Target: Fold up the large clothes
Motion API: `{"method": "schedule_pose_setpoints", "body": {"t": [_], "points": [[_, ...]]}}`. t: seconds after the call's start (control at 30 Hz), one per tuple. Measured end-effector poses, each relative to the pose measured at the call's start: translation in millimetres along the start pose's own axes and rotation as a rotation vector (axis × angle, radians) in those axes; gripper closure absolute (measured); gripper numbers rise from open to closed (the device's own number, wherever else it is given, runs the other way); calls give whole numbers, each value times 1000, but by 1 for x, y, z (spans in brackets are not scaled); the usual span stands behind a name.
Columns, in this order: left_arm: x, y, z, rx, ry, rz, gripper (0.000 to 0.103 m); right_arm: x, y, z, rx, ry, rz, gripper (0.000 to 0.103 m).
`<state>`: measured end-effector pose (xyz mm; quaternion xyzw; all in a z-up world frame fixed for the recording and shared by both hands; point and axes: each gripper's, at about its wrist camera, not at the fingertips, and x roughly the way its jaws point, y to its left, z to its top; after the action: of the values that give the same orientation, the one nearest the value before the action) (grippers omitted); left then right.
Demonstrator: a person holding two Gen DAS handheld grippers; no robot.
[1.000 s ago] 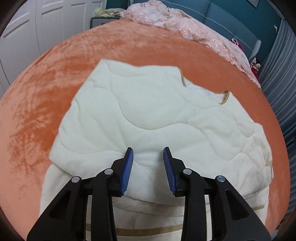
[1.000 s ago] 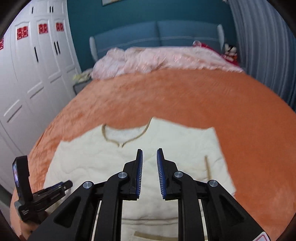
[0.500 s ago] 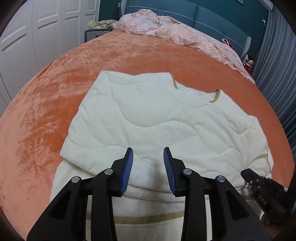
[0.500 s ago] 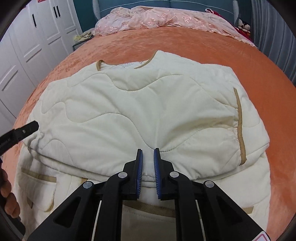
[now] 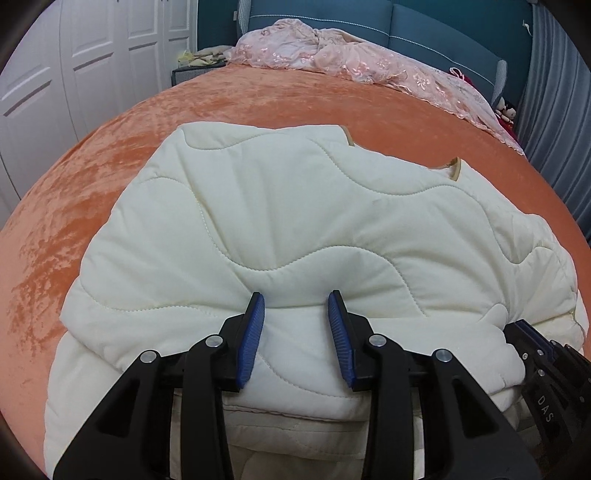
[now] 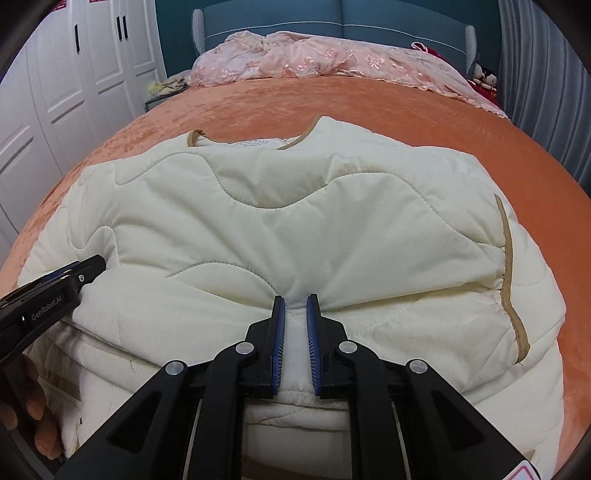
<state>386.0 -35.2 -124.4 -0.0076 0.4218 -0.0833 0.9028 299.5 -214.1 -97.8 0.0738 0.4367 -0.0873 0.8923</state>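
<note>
A: Where is the garment?
B: The cream quilted jacket (image 6: 295,229) lies on the orange bedspread (image 6: 406,110), its lower part folded up over the body, the tan-trimmed collar (image 6: 295,142) toward the headboard.

A: And the right gripper (image 6: 295,325)?
B: Nearly closed — its blue pads pinch a bunched ridge of the folded edge, and creases fan out from the pinch.

A: The left gripper (image 5: 295,328)?
B: Partly open, with the fold's edge lying between its fingers; whether the pads press on the cloth I cannot tell.

A: Any writing?
B: "GenRobot.AI" on the left gripper's side in the right wrist view, "DAS" on the right one's body in the left wrist view. The collar label's print is too small to read.

A: Anything else?
B: A pink lace blanket (image 6: 332,59) heaped by the blue headboard (image 6: 332,26) — white wardrobes (image 6: 74,74) at the left.
</note>
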Motion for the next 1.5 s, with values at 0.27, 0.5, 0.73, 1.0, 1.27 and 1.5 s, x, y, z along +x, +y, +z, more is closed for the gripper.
{"method": "schedule_pose_setpoints", "body": {"t": [0.27, 0.5, 0.73, 1.0, 1.27, 1.5], "points": [[-1, -5, -8, 27, -55, 36, 68, 1, -1, -4, -5, -38, -5, 92], [-1, -9, -11, 39, -82, 58, 68, 2, 1, -7, -10, -58, -12, 92], [0, -11, -12, 50, -97, 75, 68, 3, 0, -9, -4, -69, -7, 92], [-1, -12, -12, 46, -96, 70, 68, 3, -3, -8, 6, -70, 6, 92], [-49, 35, 68, -31, -111, -110, 53, -37, -1, 47, -5, -115, 144, 61], [16, 89, 157, -217, 8, -101, 46, 34, 55, 159, 101, -48, 399, 43]]}}
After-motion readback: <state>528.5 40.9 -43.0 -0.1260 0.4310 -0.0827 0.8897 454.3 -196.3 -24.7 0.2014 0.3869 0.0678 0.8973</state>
